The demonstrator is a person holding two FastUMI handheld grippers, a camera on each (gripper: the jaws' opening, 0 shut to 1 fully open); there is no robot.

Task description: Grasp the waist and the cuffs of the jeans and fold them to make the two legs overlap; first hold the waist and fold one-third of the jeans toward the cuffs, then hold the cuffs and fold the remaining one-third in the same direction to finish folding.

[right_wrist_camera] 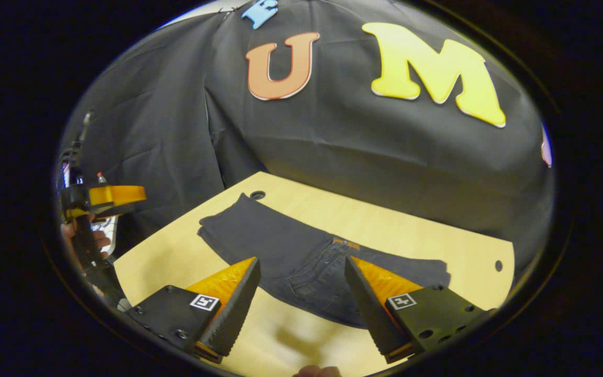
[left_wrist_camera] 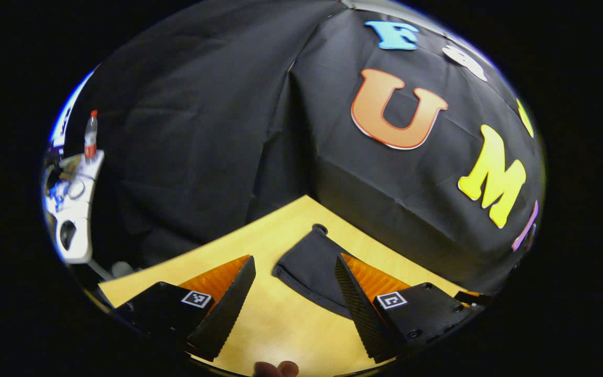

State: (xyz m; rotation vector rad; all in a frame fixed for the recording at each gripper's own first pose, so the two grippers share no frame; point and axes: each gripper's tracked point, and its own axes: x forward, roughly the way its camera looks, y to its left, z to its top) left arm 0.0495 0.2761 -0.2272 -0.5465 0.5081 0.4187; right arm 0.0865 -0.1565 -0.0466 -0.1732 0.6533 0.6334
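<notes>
Fingertips (left_wrist_camera: 276,369) of a hand peek in at the bottom edge of the left gripper view, just behind the left gripper (left_wrist_camera: 293,285). Its jaws stand wide open with nothing between them, above bare worktop (left_wrist_camera: 280,324). Just ahead, the cuff end of the dark jeans (left_wrist_camera: 309,267) lies flat, reaching toward a small hole (left_wrist_camera: 320,229) near the worktop's far edge.

From the right gripper view, the right gripper (right_wrist_camera: 301,285) hangs over the jeans (right_wrist_camera: 291,256), jaws likewise wide apart and holding nothing. The jeans lie spread flat across the worktop (right_wrist_camera: 411,230), the pocket area between the jaws. Off to the left, the left gripper (right_wrist_camera: 115,196) shows, held by a hand (right_wrist_camera: 97,238).
</notes>
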